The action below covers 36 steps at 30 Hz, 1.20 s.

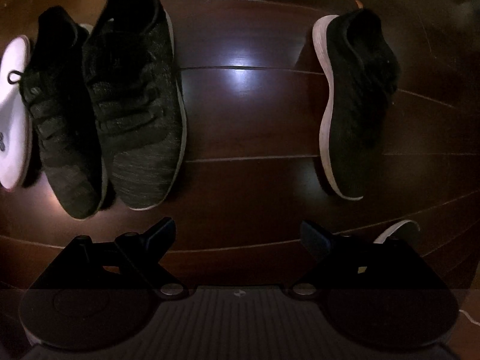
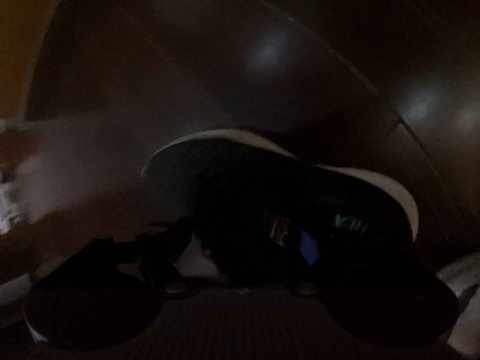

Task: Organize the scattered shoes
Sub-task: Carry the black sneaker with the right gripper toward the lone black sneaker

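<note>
In the left wrist view two dark grey knit sneakers stand side by side on the floor, one (image 1: 60,114) at far left and one (image 1: 136,99) beside it. A black sneaker with a white sole (image 1: 357,105) lies alone to the right. My left gripper (image 1: 240,237) hovers open above bare floor, holding nothing. In the dim, blurred right wrist view my right gripper (image 2: 249,240) is shut on the heel collar of a black sneaker with a pale sole (image 2: 270,186), which hangs above the floor.
A white shoe (image 1: 13,111) lies at the left edge beside the grey pair. Part of another white-soled shoe (image 1: 396,231) peeks out behind my left gripper's right finger. Dark wooden floorboards (image 1: 246,138) lie between the shoes, with a light glare.
</note>
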{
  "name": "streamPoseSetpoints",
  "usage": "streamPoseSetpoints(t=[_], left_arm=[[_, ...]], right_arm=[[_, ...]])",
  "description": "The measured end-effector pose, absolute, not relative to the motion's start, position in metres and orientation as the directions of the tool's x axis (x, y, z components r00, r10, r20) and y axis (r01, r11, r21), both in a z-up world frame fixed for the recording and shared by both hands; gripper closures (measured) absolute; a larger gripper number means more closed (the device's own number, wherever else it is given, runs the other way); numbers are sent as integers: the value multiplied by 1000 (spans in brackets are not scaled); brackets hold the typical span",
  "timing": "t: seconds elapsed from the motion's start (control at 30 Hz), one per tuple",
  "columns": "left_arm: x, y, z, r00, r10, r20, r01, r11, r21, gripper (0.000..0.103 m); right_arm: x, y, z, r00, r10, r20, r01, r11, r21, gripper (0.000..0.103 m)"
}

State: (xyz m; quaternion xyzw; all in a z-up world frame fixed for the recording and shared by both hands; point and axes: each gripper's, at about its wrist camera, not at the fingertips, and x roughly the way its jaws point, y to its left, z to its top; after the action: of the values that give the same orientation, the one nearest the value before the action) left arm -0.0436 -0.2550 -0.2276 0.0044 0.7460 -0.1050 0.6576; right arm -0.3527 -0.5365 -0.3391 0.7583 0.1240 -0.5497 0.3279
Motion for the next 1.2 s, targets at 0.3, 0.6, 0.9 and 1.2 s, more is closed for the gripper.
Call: streamPoseSetpoints(t=[0.3, 0.6, 0.9, 1.2], left_arm=[[-26, -262, -197, -43, -202, -978, 147, 967, -206, 9], [-59, -243, -207, -101, -140, -985, 149, 977, -154, 9], [-52, -266, -189, -36, -175, -984, 237, 955, -179, 9], [-41, -299, -179, -14, -233, -972, 351, 909, -223, 9]], right_arm=[[-333, -546, -328, 276, -166, -947, 748, -581, 320, 56], [-309, -561, -304, 185, -141, -973, 975, -101, 200, 71], [-269, -557, -289, 121, -117, -986, 763, 646, 18, 75], [-242, -518, -288, 69, -107, -992, 131, 987, -97, 75]])
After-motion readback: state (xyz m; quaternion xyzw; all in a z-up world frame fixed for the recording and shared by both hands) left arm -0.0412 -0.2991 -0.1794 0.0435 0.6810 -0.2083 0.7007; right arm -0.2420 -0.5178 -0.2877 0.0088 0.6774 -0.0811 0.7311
